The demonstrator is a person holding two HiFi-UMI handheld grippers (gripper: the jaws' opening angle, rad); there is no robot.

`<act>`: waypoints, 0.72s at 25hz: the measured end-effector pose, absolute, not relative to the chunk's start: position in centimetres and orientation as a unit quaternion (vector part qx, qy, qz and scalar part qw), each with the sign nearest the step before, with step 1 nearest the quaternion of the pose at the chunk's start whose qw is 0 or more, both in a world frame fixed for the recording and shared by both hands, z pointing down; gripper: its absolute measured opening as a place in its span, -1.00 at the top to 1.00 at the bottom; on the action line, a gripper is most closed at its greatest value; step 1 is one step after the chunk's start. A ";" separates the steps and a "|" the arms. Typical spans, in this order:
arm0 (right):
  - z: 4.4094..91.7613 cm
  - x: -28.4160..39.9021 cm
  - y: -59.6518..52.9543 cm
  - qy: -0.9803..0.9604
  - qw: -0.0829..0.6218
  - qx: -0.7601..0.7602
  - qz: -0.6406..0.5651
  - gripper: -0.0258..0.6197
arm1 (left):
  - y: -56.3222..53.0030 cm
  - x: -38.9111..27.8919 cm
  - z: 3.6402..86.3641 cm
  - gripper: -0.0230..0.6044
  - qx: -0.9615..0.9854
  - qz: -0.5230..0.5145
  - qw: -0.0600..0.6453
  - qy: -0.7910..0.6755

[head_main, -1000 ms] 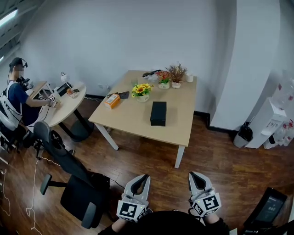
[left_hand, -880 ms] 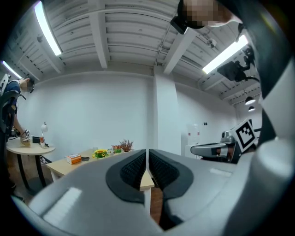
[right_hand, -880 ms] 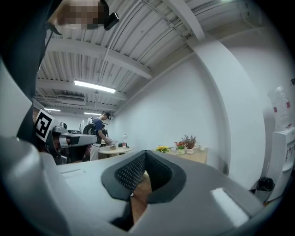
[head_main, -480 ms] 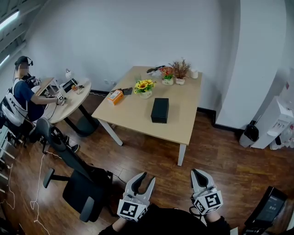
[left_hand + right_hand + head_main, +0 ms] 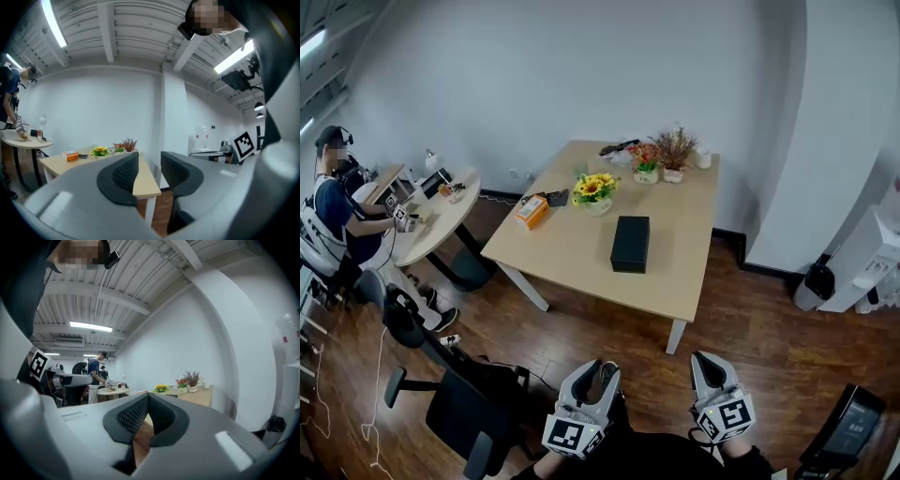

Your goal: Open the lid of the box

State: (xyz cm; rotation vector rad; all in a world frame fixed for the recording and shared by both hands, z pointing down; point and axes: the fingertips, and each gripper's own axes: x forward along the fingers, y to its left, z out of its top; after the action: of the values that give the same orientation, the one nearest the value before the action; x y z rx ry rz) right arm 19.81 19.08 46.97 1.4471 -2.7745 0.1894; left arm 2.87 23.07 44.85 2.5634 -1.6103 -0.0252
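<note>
Box [image 5: 630, 243] lies lengthwise away from camera; left gripper [image 5: 602, 370] opening, empty; right gripper [image 5: 706, 361] pressed together.

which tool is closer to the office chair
Left. The left tool, jaws opening on nothing, is just right of the chair; the right tool is farther right.

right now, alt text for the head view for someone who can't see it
A closed black box sits on a light wooden table, well beyond both claws. At the bottom edge the left claw is opening with nothing in it; the right claw is shut and empty. A person works at a round table at left.
</note>
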 end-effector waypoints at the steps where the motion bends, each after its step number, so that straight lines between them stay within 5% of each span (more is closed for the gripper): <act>1: 47.2 19.5 17.7 -0.881 0.009 0.469 0.057 0.92 | 21.3 2.5 45.3 0.51 0.850 -0.013 0.059 -0.524; 11: 44.2 10.6 -1.3 -0.855 0.050 0.514 0.035 0.92 | -0.2 -4.4 42.2 0.51 0.893 -0.055 0.046 -0.443; 18: 43.2 5.8 -9.6 -0.859 0.067 0.508 0.013 0.88 | -8.9 -7.4 42.6 0.32 0.898 -0.045 0.054 -0.435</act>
State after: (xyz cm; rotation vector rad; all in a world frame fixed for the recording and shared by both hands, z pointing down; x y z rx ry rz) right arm 5.83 -9.56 43.20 1.5312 -2.5888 0.0384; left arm -7.41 -8.90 42.62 2.7270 -1.3199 -0.1376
